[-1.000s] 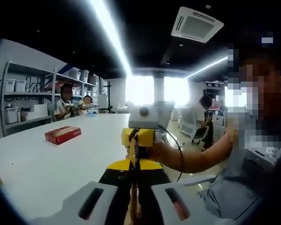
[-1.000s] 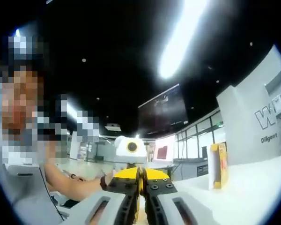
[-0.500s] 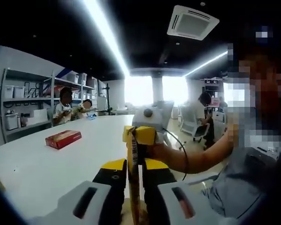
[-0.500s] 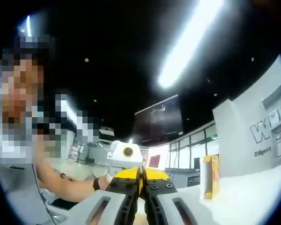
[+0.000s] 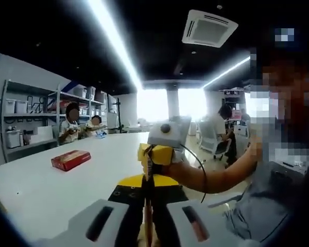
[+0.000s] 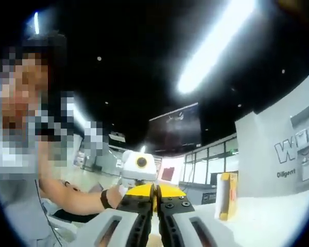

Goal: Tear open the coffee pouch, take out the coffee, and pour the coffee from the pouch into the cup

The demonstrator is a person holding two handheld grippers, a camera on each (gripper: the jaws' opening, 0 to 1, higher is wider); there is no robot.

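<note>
coffee pouch [image 5: 148, 206] hangs edge-on between both grippers, left gripper [image 5: 147, 226] and right gripper [image 6: 155, 226] each clamped on it above the white table [image 5: 56, 180], tear seemingly not finished, pouring left.

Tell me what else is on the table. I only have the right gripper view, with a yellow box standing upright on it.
Observer: In the left gripper view, a red box lies flat on the white table.
Operator: Anyone else around?
Observer: Two seated people at the table's far end, beside the shelves.
Operator: And the pouch?
Observer: Seen edge-on, the coffee pouch runs from the left gripper, shut on it, up to the right gripper.
</note>
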